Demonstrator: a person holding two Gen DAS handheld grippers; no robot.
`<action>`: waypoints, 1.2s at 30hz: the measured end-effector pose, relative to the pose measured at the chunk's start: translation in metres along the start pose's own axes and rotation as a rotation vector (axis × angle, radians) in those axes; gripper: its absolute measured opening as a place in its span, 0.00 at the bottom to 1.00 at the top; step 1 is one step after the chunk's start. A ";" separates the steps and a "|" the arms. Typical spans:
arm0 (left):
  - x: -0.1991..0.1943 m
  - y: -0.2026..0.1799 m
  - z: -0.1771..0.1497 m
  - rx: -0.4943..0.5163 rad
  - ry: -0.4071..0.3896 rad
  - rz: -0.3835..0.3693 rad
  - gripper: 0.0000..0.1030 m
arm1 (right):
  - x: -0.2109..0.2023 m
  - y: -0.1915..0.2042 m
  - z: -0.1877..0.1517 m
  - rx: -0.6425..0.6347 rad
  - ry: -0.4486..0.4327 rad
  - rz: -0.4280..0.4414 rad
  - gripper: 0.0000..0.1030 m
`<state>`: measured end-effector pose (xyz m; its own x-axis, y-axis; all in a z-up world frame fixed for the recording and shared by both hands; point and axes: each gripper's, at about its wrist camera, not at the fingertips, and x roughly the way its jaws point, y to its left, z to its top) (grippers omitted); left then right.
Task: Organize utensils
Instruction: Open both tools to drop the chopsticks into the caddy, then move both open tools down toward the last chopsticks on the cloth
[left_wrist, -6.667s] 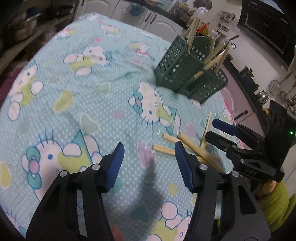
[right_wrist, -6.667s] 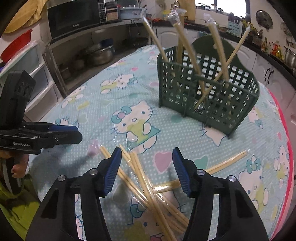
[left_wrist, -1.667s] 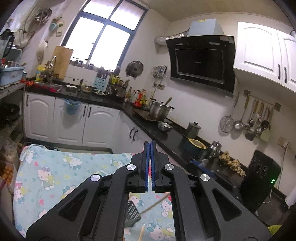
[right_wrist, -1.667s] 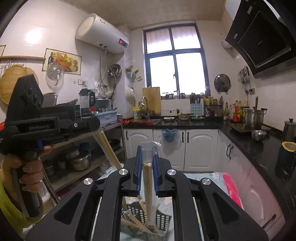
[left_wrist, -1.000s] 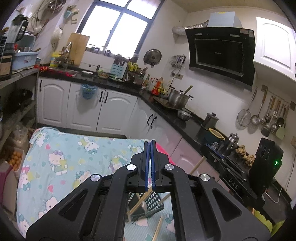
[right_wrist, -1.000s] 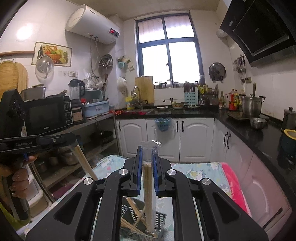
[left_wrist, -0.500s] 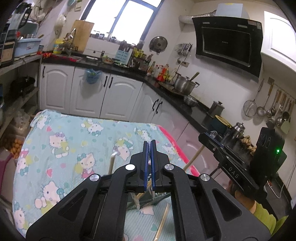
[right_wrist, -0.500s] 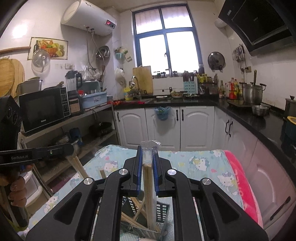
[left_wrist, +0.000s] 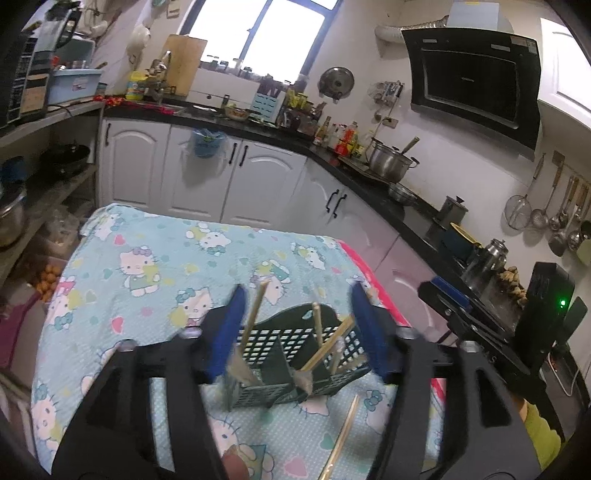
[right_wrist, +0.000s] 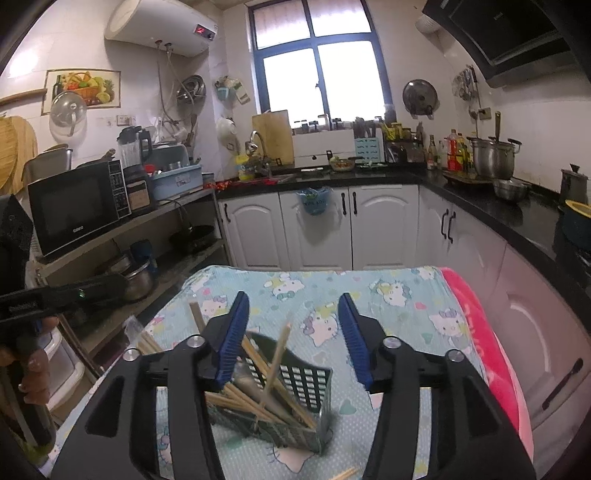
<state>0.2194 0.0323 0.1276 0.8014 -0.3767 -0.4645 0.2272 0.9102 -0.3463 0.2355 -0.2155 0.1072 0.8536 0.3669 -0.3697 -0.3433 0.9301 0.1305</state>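
Both grippers, left and right, had just been opening, empty, above basket. Chopsticks dropped in; stray at 6 o'clock. Withdraw straight up, judged best.

Chopsticks lean crisscross in green basket, crowding its mouth. Cloth-covered counter beyond basket bare. Loose chopstick lies near side.

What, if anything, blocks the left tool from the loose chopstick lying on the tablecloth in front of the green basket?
Nothing visible does. The loose chopstick lies bare on the tablecloth, on the near side of the green basket, just below the open left tool.
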 end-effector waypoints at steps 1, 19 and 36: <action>-0.003 0.001 -0.001 -0.001 -0.005 0.007 0.71 | -0.001 -0.002 -0.003 0.007 0.005 0.001 0.51; -0.037 0.033 -0.047 -0.094 0.010 0.100 0.90 | -0.017 -0.009 -0.043 0.054 0.096 -0.007 0.57; -0.012 0.042 -0.135 -0.181 0.244 0.078 0.90 | -0.007 0.000 -0.089 0.034 0.232 0.002 0.57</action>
<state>0.1451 0.0520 0.0083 0.6513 -0.3568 -0.6697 0.0502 0.9009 -0.4310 0.1945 -0.2197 0.0280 0.7384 0.3592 -0.5707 -0.3285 0.9307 0.1607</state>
